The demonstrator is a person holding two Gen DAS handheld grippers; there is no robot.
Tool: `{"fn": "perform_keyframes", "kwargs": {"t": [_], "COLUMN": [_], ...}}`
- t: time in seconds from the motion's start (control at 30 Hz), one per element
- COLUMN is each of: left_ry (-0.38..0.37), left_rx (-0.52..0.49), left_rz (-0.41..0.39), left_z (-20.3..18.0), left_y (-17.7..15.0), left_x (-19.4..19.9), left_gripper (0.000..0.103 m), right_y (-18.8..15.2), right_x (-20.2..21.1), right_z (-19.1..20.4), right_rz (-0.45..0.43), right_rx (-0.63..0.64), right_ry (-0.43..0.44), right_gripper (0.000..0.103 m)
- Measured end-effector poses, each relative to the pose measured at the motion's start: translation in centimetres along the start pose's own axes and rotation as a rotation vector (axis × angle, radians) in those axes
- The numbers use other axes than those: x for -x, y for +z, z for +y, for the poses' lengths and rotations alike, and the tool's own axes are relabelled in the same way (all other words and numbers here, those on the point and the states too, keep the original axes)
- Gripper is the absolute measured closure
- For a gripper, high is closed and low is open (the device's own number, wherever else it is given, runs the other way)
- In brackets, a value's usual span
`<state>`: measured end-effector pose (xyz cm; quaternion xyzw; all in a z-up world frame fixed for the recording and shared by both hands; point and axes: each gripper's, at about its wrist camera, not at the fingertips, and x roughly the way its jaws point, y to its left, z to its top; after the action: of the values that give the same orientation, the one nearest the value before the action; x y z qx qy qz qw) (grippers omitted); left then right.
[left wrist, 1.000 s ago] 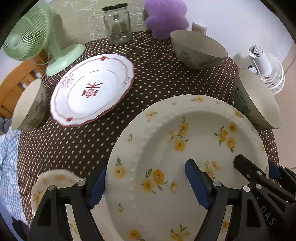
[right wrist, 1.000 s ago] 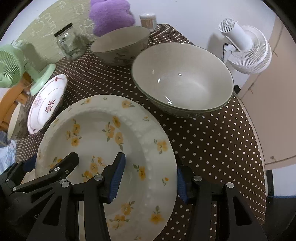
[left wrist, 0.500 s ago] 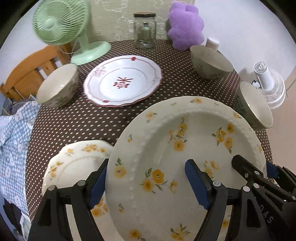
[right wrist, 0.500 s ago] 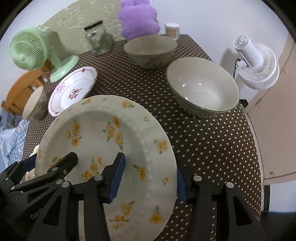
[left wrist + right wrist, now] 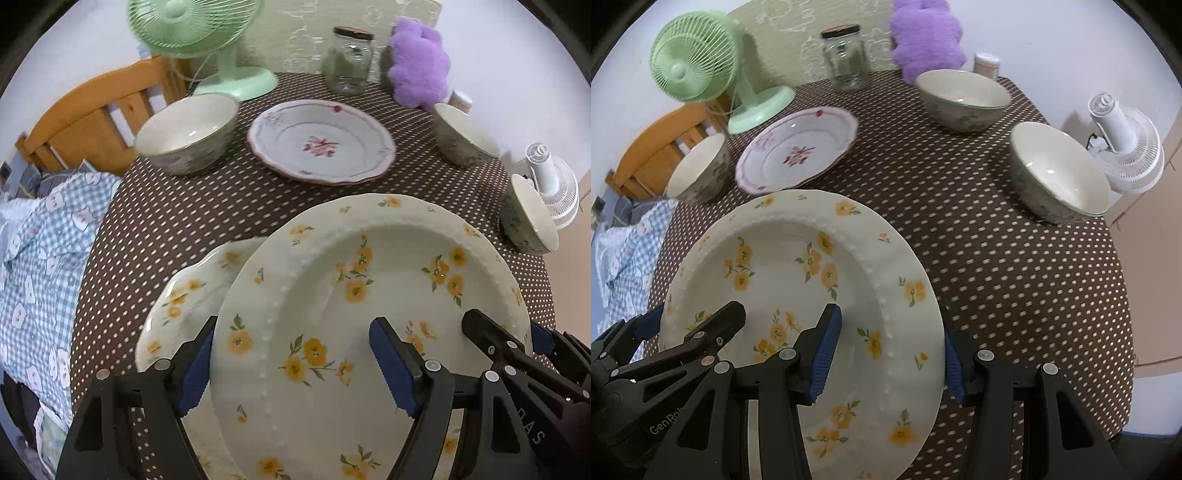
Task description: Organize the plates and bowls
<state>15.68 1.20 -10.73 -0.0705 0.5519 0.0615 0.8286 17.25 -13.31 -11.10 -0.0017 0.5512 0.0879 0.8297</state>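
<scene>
A big cream plate with yellow flowers [image 5: 369, 306] is held up over the near edge of the table [image 5: 997, 258], carried between the two grippers. The left gripper [image 5: 291, 365] straddles the plate's left rim, one blue pad under the edge and the other over the plate's well, its jaws spread fairly wide. The right gripper [image 5: 886, 354] takes the opposite rim the same way, at a narrower spread. Whether the pads are truly pinching the china I cannot tell from either view, though the plate hangs clear of the cloth with nothing else bearing it.

Just under it, at the near left edge of the table, lies a second yellow-flowered plate [image 5: 184, 295], partly covered by the lifted one.

Farther in, toward the middle of the far side, sits a white plate with a pink rim and a red flower [image 5: 321, 142]. To its left, at the left edge, stands a grey-green bowl [image 5: 186, 133]. Another bowl [image 5: 964, 98] stands near the far right corner, and a third [image 5: 1060, 173] at the right edge.

Along the far edge stand a green desk fan [image 5: 698, 62], a glass jar with a dark lid [image 5: 846, 57], and a fluffy purple toy [image 5: 925, 33]. Beyond the right edge stands a white fan [image 5: 1126, 144]; a wooden chair [image 5: 92, 110] and a blue checked cloth [image 5: 44, 258] are off the left side.
</scene>
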Motion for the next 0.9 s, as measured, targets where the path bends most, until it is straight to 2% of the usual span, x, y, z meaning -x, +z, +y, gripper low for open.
{"fn": "perform_keyframes", "kwargs": {"t": [0.43,0.9], "left_ry": [0.006,0.015], "left_rx": [0.059,0.075], "left_rz": [0.052,0.087], "left_z": [4.6,4.9], "left_y": [-2.0,-3.1], "left_x": [-1.4,-2.7], "left_gripper": [0.023,0.024], "right_y": [-1.4,-1.3], "right_x": [-2.1,-3.9], "right_z": [4.5,5.3], "right_rz": [0.061,0.095], "right_rx": [0.060,0.089], "right_ry": [-0.002,-0.016], "right_gripper": [0.049,0.049]}}
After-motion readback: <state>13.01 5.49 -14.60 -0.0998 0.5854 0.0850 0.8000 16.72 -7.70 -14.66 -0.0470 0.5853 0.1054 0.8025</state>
